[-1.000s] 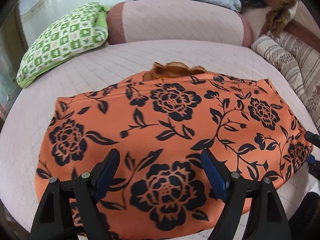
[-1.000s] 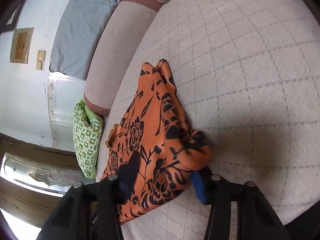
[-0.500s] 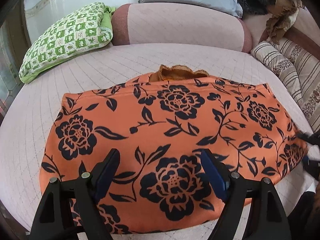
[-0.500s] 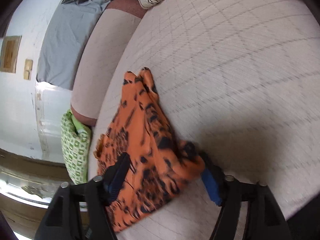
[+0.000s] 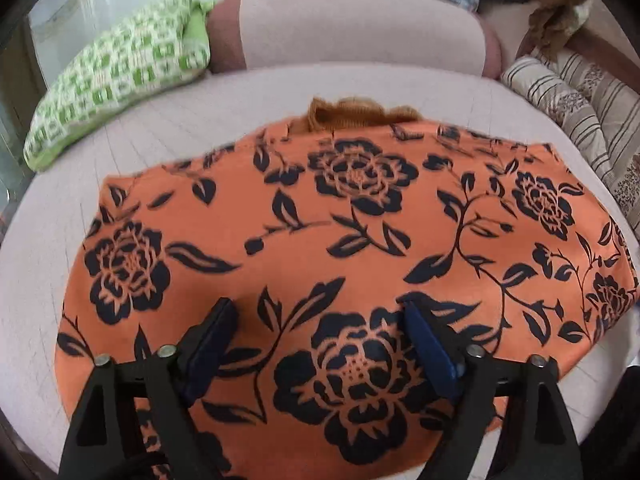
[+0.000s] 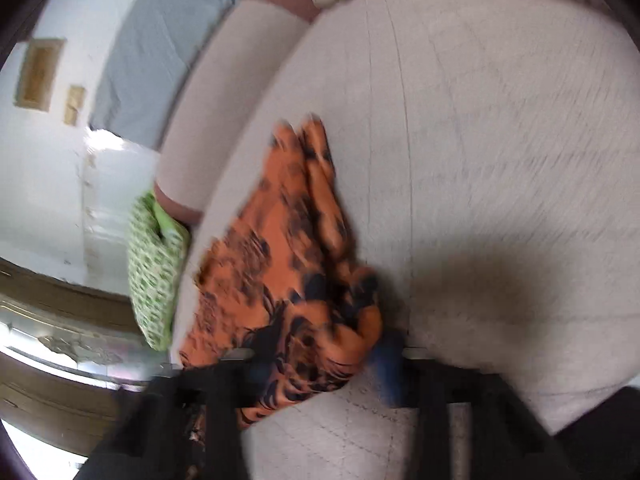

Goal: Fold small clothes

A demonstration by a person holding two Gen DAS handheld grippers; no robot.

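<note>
An orange garment [image 5: 320,240] with black flower print lies spread flat on the pale quilted bed [image 5: 168,136]. A brownish ruffled edge [image 5: 360,110] peeks out at its far side. My left gripper [image 5: 318,332] hovers over the garment's near part, jaws wide and still opening, with nothing pinched. In the blurred right wrist view the garment [image 6: 288,248] runs away from me. Its bunched end lies between the fingers of my right gripper [image 6: 320,364], whose jaws are opening; the blue pad [image 6: 388,368] stands just beside the cloth.
A green checked pillow [image 5: 120,72] lies at the far left. A pink bolster [image 5: 352,28] lines the bed's back, and striped cushions [image 5: 580,120] sit at the right with a brown furry heap [image 5: 560,12] above. The bed's near edge runs just below both grippers.
The right gripper's jaws closed in on the garment's bunched end, then spread wide again. The left gripper sank slightly toward the cloth, which now looms larger and lies flatter.
</note>
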